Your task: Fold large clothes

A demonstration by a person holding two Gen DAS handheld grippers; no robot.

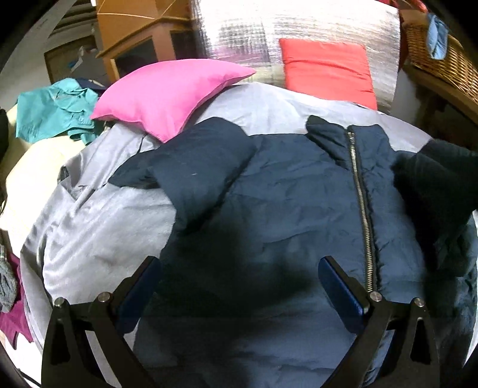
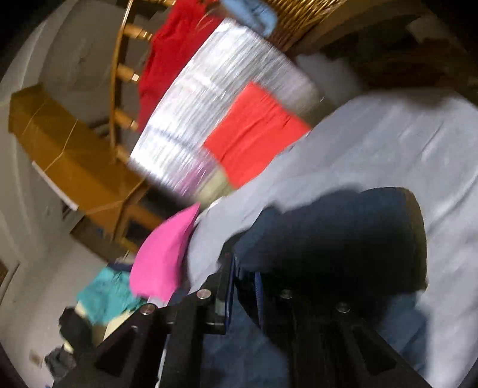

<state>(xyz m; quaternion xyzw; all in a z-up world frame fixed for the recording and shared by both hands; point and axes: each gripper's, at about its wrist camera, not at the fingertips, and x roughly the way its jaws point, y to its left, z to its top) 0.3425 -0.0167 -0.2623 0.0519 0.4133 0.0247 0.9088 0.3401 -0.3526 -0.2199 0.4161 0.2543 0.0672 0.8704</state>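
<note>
Navy zip jacket (image 1: 283,191) lies spread on grey-sheeted bed (image 1: 98,226), pink pillow (image 1: 167,92) beside collar end. Left gripper (image 1: 239,286) hovers wide open above jacket front. Right gripper (image 2: 243,286), blurred, clamps dark sleeve cuff (image 2: 343,232), lifted off sheet.

The navy jacket (image 1: 283,194) is matt, crinkled cloth with a shiny metal zipper (image 1: 360,191) — it lies on a soft grey bedsheet (image 1: 98,226). Behind, a glossy silver foil mat (image 1: 298,27), a woven wicker basket (image 1: 439,53) and a smooth pink pillow (image 1: 167,95).
</note>
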